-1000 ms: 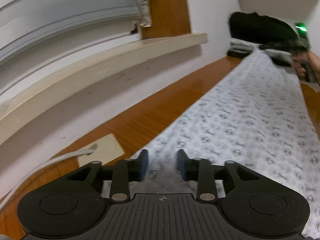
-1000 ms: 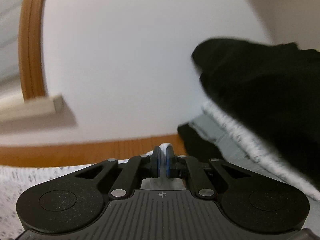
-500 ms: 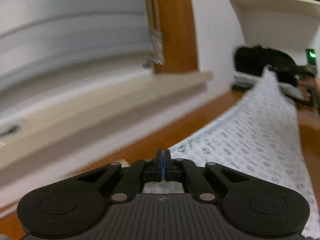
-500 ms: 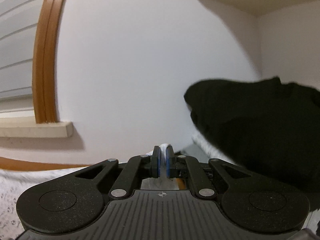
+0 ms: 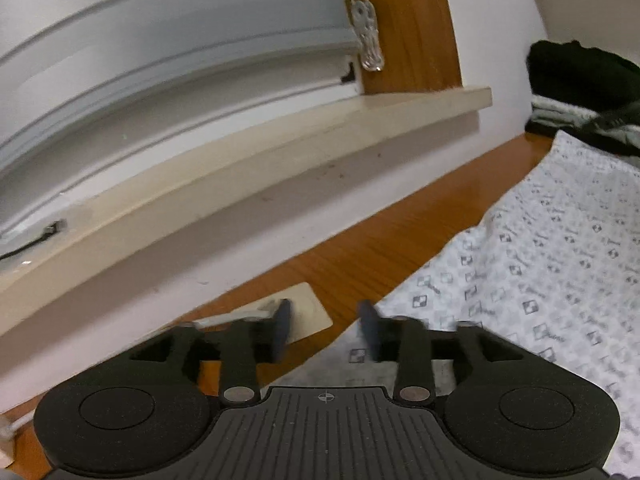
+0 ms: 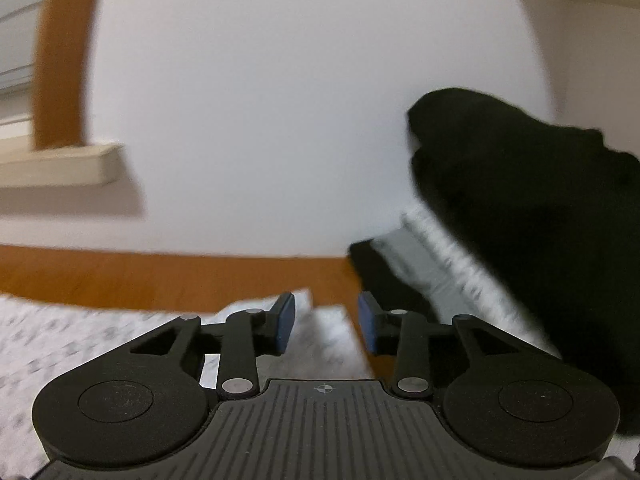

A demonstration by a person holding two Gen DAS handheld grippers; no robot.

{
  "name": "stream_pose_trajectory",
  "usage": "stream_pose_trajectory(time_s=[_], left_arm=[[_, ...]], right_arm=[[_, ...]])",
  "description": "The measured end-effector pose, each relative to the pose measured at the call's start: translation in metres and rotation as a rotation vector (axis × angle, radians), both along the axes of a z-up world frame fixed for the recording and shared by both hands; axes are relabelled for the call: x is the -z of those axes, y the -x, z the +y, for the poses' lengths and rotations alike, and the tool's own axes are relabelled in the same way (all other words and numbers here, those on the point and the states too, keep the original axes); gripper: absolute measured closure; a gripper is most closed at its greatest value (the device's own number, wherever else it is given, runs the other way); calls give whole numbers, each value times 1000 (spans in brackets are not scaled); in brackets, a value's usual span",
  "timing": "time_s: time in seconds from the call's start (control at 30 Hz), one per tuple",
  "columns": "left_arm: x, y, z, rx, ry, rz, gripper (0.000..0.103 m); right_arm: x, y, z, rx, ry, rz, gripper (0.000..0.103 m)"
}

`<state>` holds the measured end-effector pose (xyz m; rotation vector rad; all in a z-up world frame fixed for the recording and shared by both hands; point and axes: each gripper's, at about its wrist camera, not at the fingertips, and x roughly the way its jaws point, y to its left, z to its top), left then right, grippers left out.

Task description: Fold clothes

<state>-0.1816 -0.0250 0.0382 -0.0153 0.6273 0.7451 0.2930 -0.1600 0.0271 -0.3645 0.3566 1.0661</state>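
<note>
Just now both claws have let go: half a second ago the left gripper [image 5: 326, 330] and right gripper [image 6: 326, 322] were each pinched on an edge of the patterned cloth [image 5: 540, 280], and now both stand spread, so a fold looks just laid down; the cloth lies flat on the wooden table [image 5: 380, 248], its edge under each claw's tips

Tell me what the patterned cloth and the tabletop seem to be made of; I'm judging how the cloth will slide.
The patterned cloth looks like thin, matte woven fabric, probably cotton: it lies limp and flat, with a small printed grey motif on white. The tabletop looks like wood or wood-look laminate with a glossy finish: orange-brown grain lines and a soft sheen near the wall. Which of the two cannot be told.
</note>
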Motion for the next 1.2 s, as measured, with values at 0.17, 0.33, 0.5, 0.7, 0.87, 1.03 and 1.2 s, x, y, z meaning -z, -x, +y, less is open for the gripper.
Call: stream_pose_trajectory(time_s=[0.17,0.33,0.5,0.7,0.87,1.03,1.2], left_arm=[[-9,15,-16,26,28,-1,45],[1,37,-21,-4,40,34,41],[7,64,-17,-67,63,37,35],[7,92,-14,-118,97,0,26],[-4,137,-11,-203,92,-65,25],[-2,191,2,-314,115,-80,24],[3,215,5,-342,161,-102,24]], right_arm=[[13,19,-15,-77,65,76,56],[27,27,-18,-85,112,84,56],[29,11,-24,-85,88,157,53],[29,8,-25,-109,90,161,52],[29,7,-25,-111,90,162,51],[29,7,-25,-111,90,162,51],[29,8,-27,-111,93,158,51]])
